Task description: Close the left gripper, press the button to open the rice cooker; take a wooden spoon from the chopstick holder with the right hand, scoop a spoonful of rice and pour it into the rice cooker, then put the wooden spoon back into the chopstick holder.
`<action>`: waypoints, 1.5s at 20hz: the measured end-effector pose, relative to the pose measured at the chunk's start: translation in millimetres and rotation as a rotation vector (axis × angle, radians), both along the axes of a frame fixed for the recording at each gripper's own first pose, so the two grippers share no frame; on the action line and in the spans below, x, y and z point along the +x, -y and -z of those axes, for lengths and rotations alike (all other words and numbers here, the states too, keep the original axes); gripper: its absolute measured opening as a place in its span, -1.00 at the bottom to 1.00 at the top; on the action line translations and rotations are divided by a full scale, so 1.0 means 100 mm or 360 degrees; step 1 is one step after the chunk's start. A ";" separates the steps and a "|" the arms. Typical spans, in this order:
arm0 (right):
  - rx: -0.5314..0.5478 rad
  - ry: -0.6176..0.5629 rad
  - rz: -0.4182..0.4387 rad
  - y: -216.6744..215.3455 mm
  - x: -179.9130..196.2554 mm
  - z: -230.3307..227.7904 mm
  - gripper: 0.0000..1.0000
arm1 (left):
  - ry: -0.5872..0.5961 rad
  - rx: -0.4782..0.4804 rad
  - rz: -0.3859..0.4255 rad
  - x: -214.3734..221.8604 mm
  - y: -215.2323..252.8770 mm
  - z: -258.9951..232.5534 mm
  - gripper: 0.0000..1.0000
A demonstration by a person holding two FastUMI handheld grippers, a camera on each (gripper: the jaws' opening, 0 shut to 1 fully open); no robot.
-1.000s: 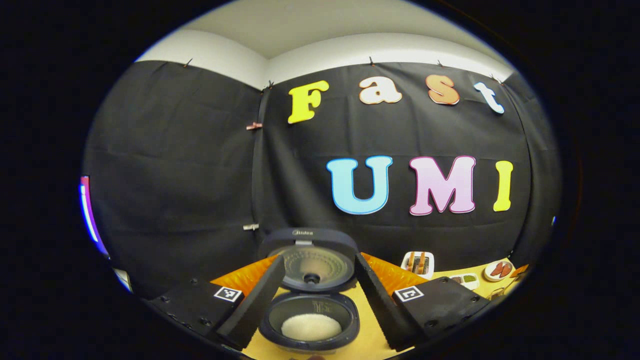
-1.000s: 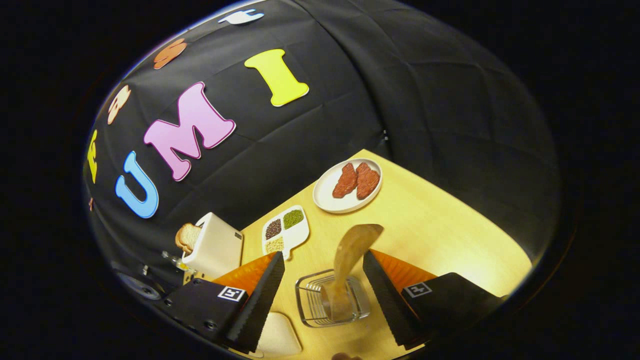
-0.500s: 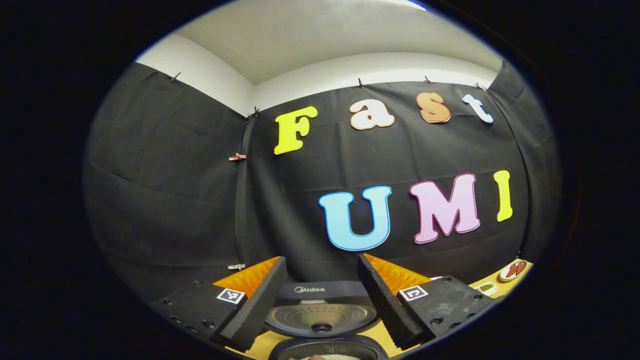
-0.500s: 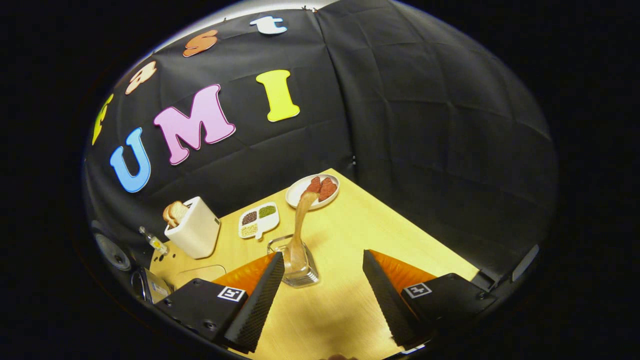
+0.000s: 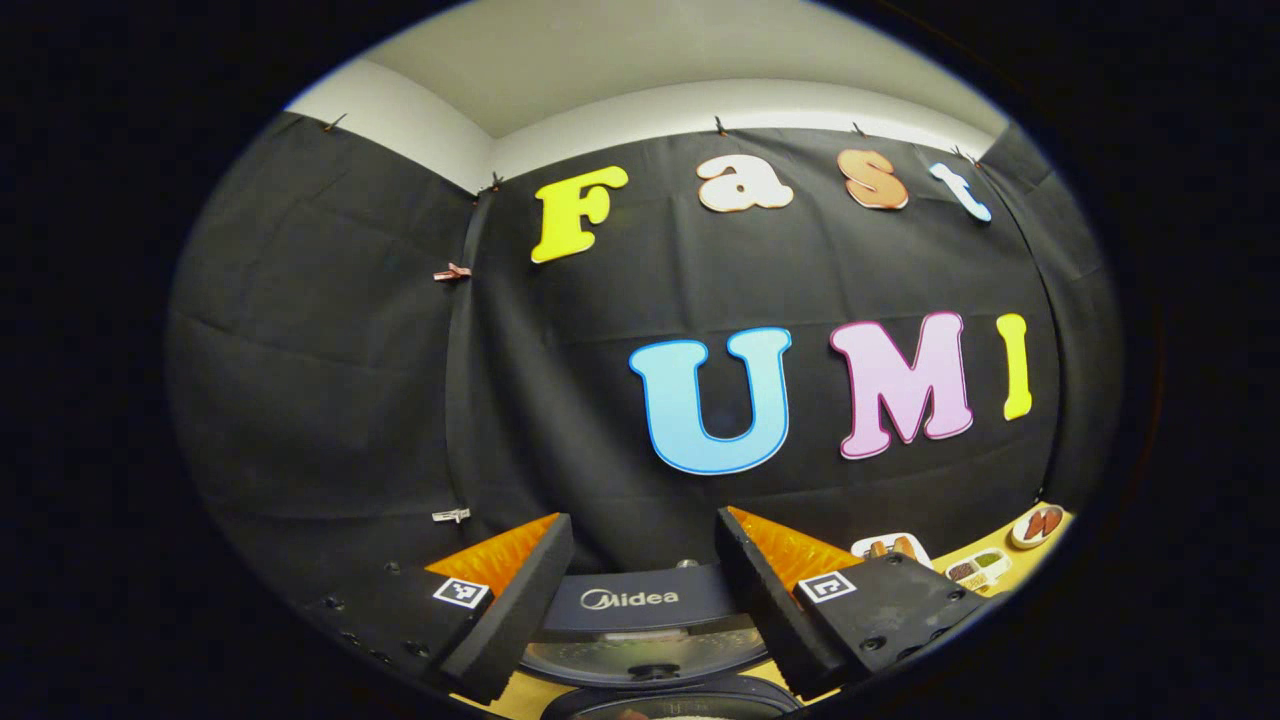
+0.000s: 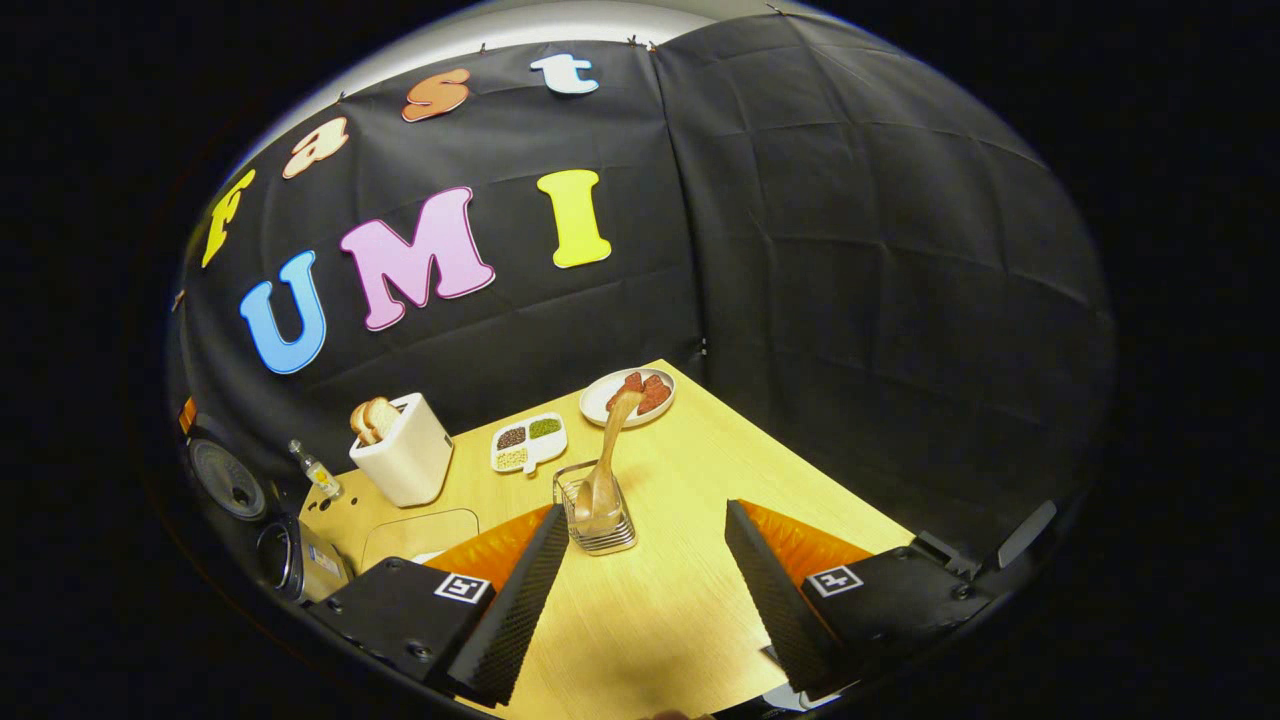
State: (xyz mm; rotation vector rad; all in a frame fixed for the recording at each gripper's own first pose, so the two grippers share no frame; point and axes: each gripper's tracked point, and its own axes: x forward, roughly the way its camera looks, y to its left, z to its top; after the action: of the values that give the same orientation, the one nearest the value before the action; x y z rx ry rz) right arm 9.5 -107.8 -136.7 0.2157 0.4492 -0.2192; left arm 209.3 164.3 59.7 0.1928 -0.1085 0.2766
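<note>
Pale wooden desk [image 6: 700, 470] carries the chopstick holder [image 6: 597, 510], the wooden spoon [image 6: 607, 450] standing inside. Right gripper [image 6: 645, 585] fingers spread apart, empty. Left gripper [image 5: 640, 600] fingers spread before the open rice cooker [image 5: 645, 625].

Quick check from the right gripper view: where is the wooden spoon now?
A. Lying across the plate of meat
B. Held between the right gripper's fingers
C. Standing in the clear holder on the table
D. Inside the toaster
C: the wooden spoon stands in the clear holder, and the right gripper is open with nothing between its fingers.

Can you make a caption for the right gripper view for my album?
Open gripper above the table, wooden spoon back in its holder.
</note>
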 end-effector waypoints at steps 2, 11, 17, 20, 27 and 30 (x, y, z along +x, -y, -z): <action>0.0012 0.0008 -0.0011 -0.05 0.01 -0.01 0.97 | -0.0041 0.0007 0.0014 0.03 0.07 0.04 0.93; 0.0060 0.0012 -0.0148 -0.33 0.21 0.03 0.97 | -0.0376 -0.0225 -0.0061 -0.64 0.29 0.45 0.95; 0.0091 -0.0008 -0.0311 -0.67 0.32 0.12 0.97 | -0.0632 -0.0366 -0.0103 -1.18 0.51 1.00 0.97; 0.0093 -0.0049 -0.0346 -0.72 0.33 0.23 0.97 | -0.0676 -0.0414 -0.0123 -1.35 0.52 1.30 0.97; 0.0095 -0.0098 -0.0408 -0.83 0.33 0.35 0.98 | -0.0725 -0.0423 -0.0131 -1.50 0.45 1.93 0.99; 0.0066 -0.0109 -0.0445 -0.87 0.33 0.38 0.97 | -0.0762 -0.0425 -0.0136 -1.52 0.42 2.18 0.99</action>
State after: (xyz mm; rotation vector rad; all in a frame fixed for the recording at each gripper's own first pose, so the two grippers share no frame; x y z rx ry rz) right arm 42.5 -21.0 -174.6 0.1841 0.5465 0.0572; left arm 56.8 122.2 -157.9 -0.0058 0.4104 0.3202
